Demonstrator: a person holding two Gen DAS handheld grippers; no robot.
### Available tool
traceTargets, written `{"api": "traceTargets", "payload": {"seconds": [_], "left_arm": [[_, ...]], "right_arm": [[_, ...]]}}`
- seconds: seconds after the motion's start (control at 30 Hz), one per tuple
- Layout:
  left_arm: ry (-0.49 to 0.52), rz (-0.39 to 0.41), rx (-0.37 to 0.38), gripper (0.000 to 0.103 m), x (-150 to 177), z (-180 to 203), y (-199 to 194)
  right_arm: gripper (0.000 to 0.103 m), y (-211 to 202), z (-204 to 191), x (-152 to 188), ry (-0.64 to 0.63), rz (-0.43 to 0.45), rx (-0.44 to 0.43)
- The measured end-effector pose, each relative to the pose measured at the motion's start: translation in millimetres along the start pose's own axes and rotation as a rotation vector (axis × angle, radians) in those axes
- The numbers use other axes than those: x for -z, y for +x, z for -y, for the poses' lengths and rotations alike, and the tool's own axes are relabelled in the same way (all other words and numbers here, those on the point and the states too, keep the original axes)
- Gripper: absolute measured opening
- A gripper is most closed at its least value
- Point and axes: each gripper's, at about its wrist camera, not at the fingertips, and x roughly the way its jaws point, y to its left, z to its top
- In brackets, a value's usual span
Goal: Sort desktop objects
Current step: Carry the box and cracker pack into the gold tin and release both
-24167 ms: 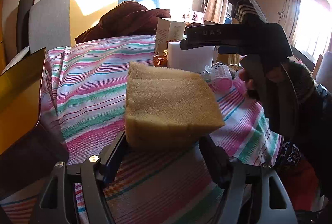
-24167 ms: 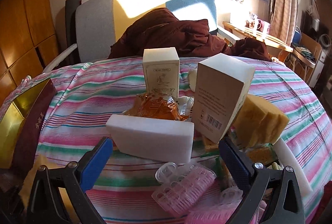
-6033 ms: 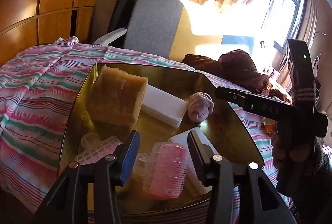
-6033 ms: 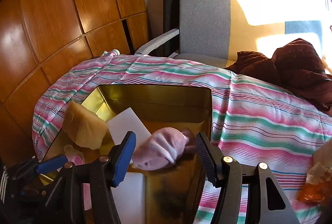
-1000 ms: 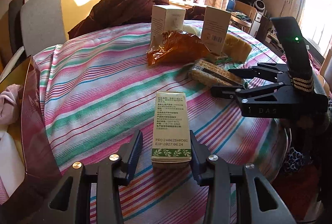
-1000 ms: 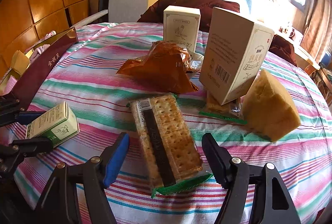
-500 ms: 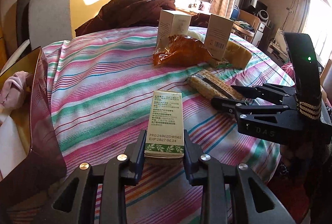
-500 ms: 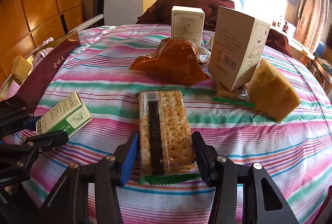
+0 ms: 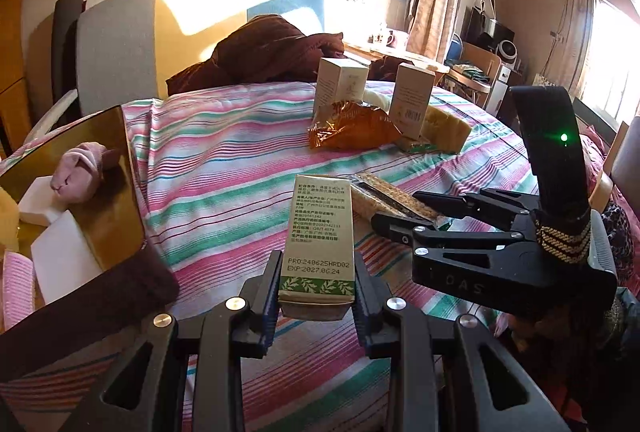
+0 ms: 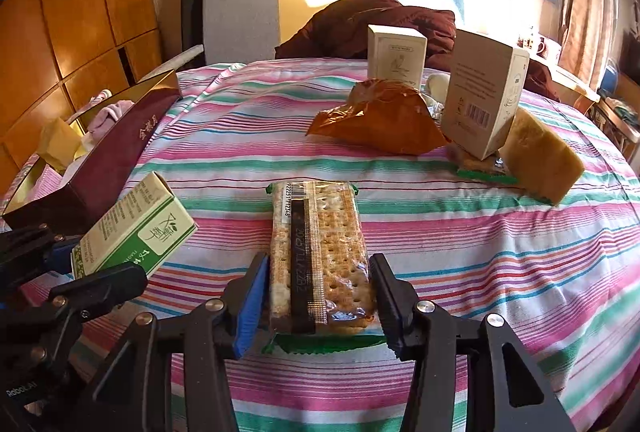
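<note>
Left tongs [image 9: 316, 286] clamp the green carton [image 9: 319, 240] by its end, right tongs [image 10: 318, 296] clamp the cracker pack [image 10: 320, 252], both over the counter [image 10: 480, 232]. The carton could pivot out; squeezing may crack the crackers before the box [image 10: 100, 167].

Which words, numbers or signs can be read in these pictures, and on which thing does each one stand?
"PRO:240625HRD02" and "EXP:2027.06.24": on the green and cream carton in the left gripper.
"DAS": on the black body of the right gripper.
"RoboLAI", partly cut off: on the left gripper's body.
Chinese print on the carton, gold characters on the dark red box, digits on the cracker packet, barcode on the tall cream box: too small or blurred.
</note>
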Motion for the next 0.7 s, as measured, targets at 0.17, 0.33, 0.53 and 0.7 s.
{"api": "traceTargets", "payload": {"seconds": [0.17,0.33,0.53,0.7], "left_arm": [[-0.022,0.040,-0.019,0.031,-1,-9,-19],[-0.034,0.061,-0.032,0.031,-2,-17,-30],[-0.082,0.073,-0.075,0.031,0,-41,-43],[-0.120,0.103,-0.134,0.031,-1,-70,-60]], "right_arm": [[0.050,-7,-16,-5,-0.022,0.031,-0.023],[0.050,-17,-30,-10,-0.043,0.059,-0.046],[0.050,-24,-42,-18,-0.062,0.083,-0.070],[0.050,-28,-62,-31,-0.109,0.108,-0.106]]}}
